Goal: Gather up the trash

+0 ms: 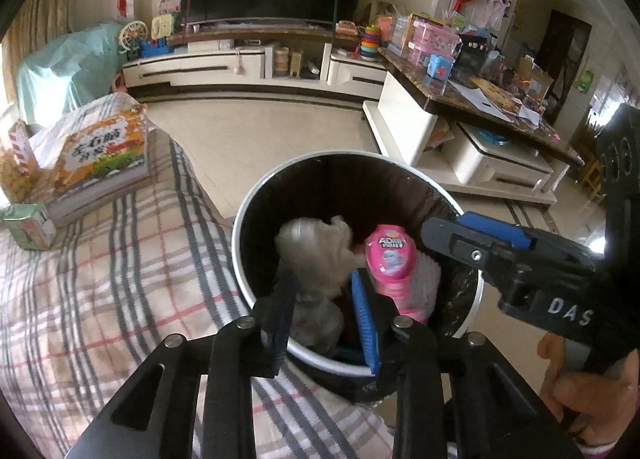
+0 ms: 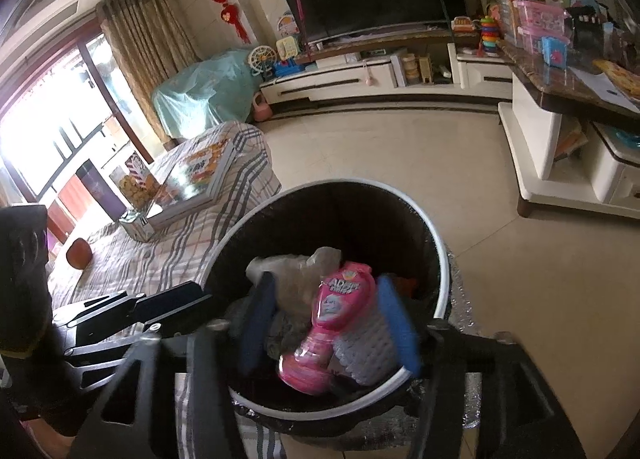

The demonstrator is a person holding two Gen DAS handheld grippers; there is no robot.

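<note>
Hovering: both grippers hang right over the trash bin (image 1: 256,215), which sits on the floor beside the checked bed cover (image 1: 100,279).
Left gripper (image 1: 326,309): jaws apart, nothing pinched, a clear crumpled bag (image 1: 316,247) seen in the gap.
Right gripper (image 2: 326,323): jaws spread too; the pink bottle (image 2: 332,323) shows between them, but it looks loose in the bin.
Trash: bottle and bag lie inside, bottle right of the bag.
Far left: picture book (image 1: 104,151) on the bed.
</note>
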